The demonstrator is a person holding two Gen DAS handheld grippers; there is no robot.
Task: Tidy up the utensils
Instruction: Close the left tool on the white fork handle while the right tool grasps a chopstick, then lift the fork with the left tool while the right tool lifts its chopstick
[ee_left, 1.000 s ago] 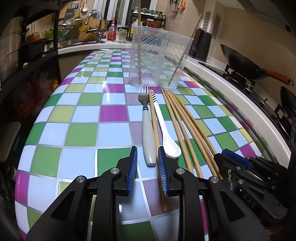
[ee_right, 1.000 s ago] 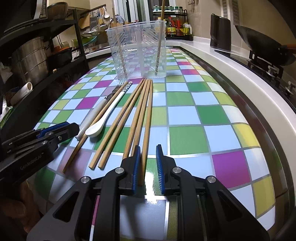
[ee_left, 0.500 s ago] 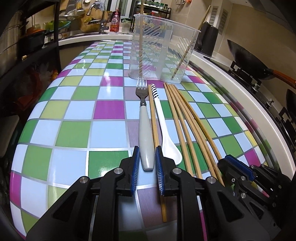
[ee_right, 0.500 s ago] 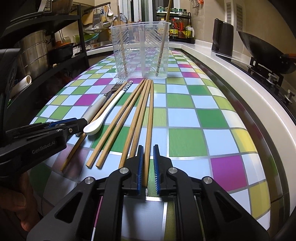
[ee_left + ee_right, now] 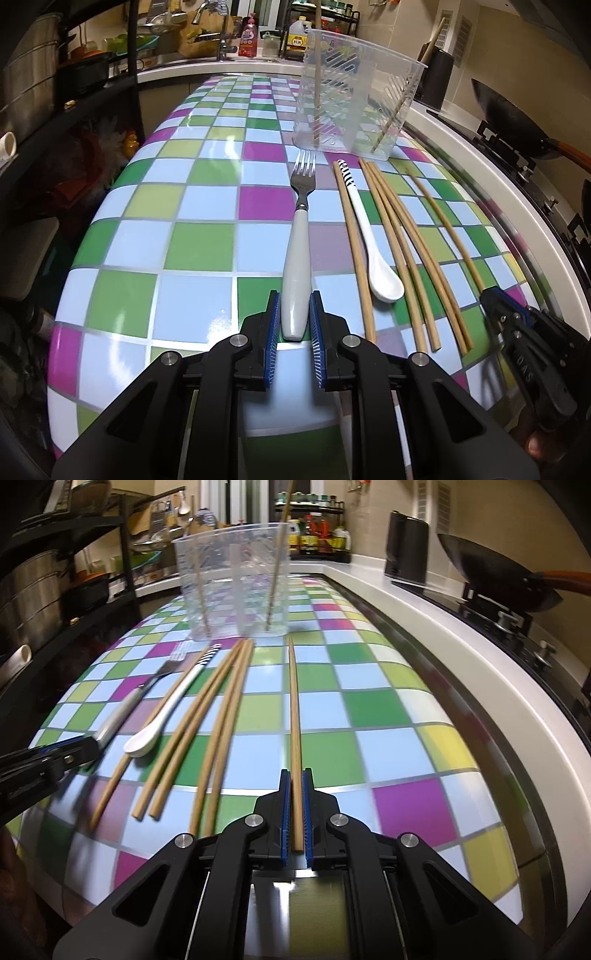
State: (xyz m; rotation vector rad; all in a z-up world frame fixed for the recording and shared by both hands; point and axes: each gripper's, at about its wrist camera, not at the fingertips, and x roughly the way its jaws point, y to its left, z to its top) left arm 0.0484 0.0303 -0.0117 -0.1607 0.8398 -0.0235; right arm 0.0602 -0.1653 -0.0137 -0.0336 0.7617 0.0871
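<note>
Your left gripper (image 5: 293, 325) has its jaws drawn in close on the pale grey handle of the fork (image 5: 297, 254), blue ribbed pads pressing both sides near the butt end; steel tines point away toward the clear plastic holder (image 5: 360, 110). Your right gripper (image 5: 294, 812) is clamped nearly shut on a single bamboo chopstick (image 5: 294, 716), the thin round stick running straight out between the pads, set well apart from the others. On the desk (image 5: 199, 251), a glossy checked surface of green, purple and pale blue squares, the white ceramic spoon (image 5: 371, 251) lies bowl toward you, its handle tip striped black. One chopstick lies just left of it, touching or nearly so. The loose chopsticks (image 5: 402, 251) lie right of the spoon, smooth, tan, fanning slightly. The holder stands upright at the far end of the row, ribbed and see-through, with two sticks leaning inside. A dark wok (image 5: 491, 572) sits on the stove to the right.
</note>
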